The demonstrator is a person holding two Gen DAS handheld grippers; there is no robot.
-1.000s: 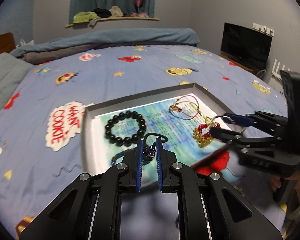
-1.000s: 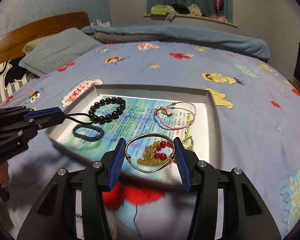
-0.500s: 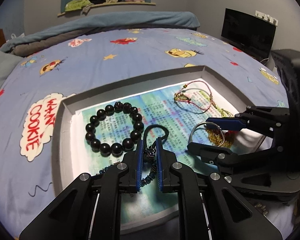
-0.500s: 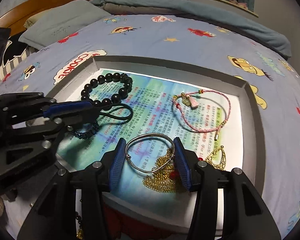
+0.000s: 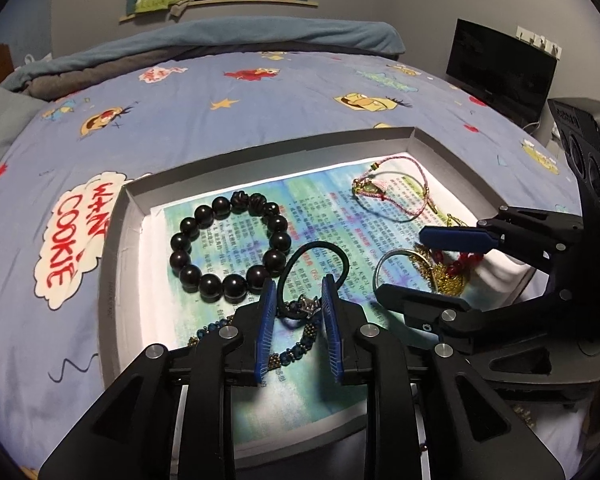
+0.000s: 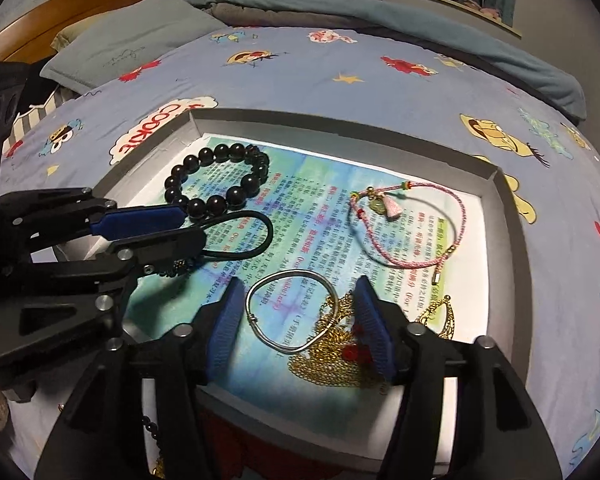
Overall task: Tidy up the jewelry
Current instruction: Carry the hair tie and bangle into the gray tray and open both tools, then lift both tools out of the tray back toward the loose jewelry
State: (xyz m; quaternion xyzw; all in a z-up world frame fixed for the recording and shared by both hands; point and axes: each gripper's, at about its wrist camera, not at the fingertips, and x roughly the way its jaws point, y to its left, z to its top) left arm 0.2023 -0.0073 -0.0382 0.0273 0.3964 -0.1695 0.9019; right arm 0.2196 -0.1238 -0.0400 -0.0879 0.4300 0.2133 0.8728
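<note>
Both grippers are down over the tray (image 5: pixel 116 240) on the bed, and this looks like the set-down step. The left gripper (image 5: pixel 298 312) has its jaws parted, straddling the charm end of a black cord (image 5: pixel 314 246); the cord's loop lies on the printed liner, beside the black bead bracelet (image 5: pixel 228 246). No pad visibly touches the cord, so I read that one as released. A blue beaded strand (image 5: pixel 296 350) lies under the same fingers.

Over on the right, the right gripper (image 6: pixel 298 320) stands wide, the silver bangle (image 6: pixel 292 312) resting between its pads with a little air on each side, lying partly across the gold chain (image 6: pixel 332 360) with red beads. Spread, gripping nothing, by my reading. The pink cord bracelet (image 6: pixel 408 224) sits apart, toward the far corner.

Next move, as I judge it: both lift straight up and back, cleanly, so no finger snags the cord loop or drags the chain.
</note>
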